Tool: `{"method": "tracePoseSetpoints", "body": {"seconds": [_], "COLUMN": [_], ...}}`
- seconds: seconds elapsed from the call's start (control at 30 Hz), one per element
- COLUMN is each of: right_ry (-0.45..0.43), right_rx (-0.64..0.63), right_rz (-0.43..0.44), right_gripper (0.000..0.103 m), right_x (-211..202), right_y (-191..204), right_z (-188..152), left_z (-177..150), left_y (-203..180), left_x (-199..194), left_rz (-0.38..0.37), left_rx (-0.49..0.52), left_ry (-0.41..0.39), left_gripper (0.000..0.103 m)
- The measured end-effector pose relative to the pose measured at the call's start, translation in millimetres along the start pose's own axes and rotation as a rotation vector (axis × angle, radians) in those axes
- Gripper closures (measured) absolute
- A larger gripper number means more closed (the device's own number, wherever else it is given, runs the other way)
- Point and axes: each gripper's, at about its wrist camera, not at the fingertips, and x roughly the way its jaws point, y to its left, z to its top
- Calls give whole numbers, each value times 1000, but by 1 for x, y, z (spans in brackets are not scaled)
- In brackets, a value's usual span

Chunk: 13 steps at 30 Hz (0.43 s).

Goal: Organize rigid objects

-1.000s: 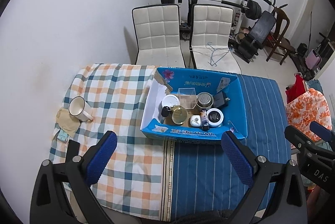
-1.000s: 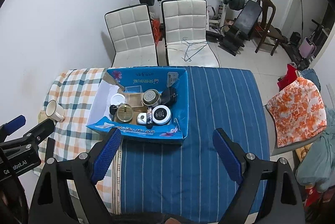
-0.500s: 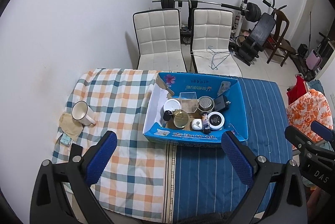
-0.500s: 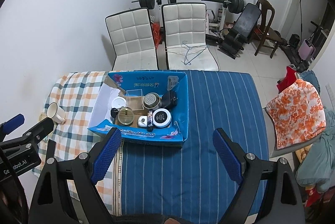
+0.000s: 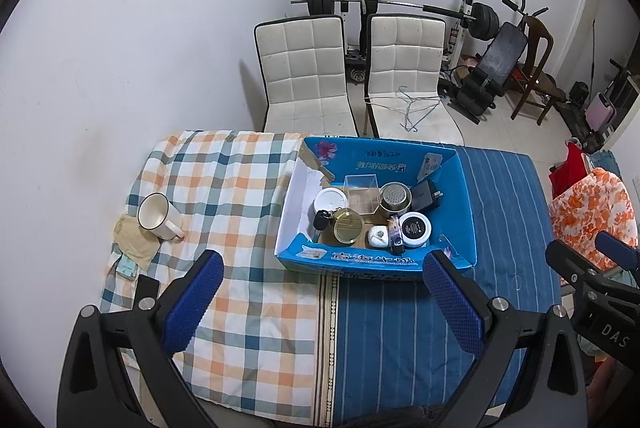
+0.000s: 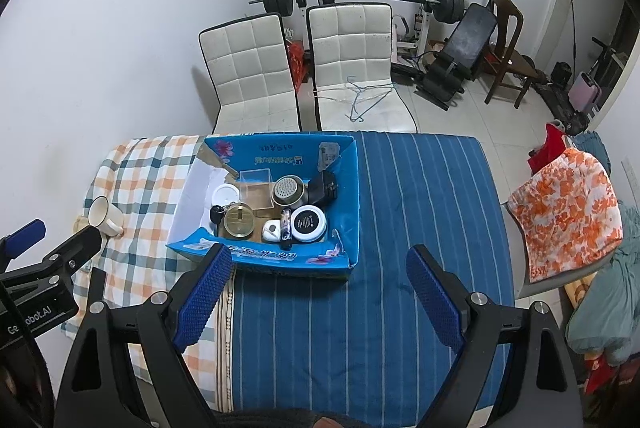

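Note:
A blue cardboard box (image 5: 464, 204) (image 6: 352, 188) sits mid-table holding several small items: a clear plastic case (image 5: 360, 190), a metal strainer cup (image 5: 395, 197), a black charger (image 5: 427, 195), a brass round tin (image 5: 347, 226) (image 6: 239, 221), a white-rimmed black jar (image 5: 415, 229) (image 6: 308, 223) and a white lid (image 5: 329, 199). A white mug (image 5: 157, 217) (image 6: 103, 217) rests on a beige cloth at the table's left edge. My left gripper (image 5: 322, 284) hovers high above the near side, open and empty. My right gripper (image 6: 320, 282) is likewise open and empty.
The table wears a plaid cloth (image 5: 224, 188) on the left and a blue striped cloth (image 6: 420, 208) on the right. Two white chairs (image 5: 304, 76) (image 5: 404, 68) stand behind it, with gym equipment (image 6: 460, 40) beyond. An orange floral chair (image 6: 568, 204) stands right.
Both grippers have risen and drawn back, so the table and box look smaller and farther. Nothing on the table has moved; both stay open.

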Motion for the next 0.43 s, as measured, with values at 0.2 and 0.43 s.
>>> {"method": "tracePoseSetpoints", "body": {"seconds": [0.2, 0.43], "right_ry": [3, 10], "right_rx": [9, 12], "right_rz": [-4, -9], "right_gripper": [12, 12], "right_x": [4, 9], "right_y": [0, 2], "right_z": [0, -1], "left_z": [0, -2], "left_y": [0, 1], "left_x": [0, 2], "left_rz": [0, -6], "left_rx": [-2, -1], "left_ry": [5, 6], "left_gripper": [1, 1]}}
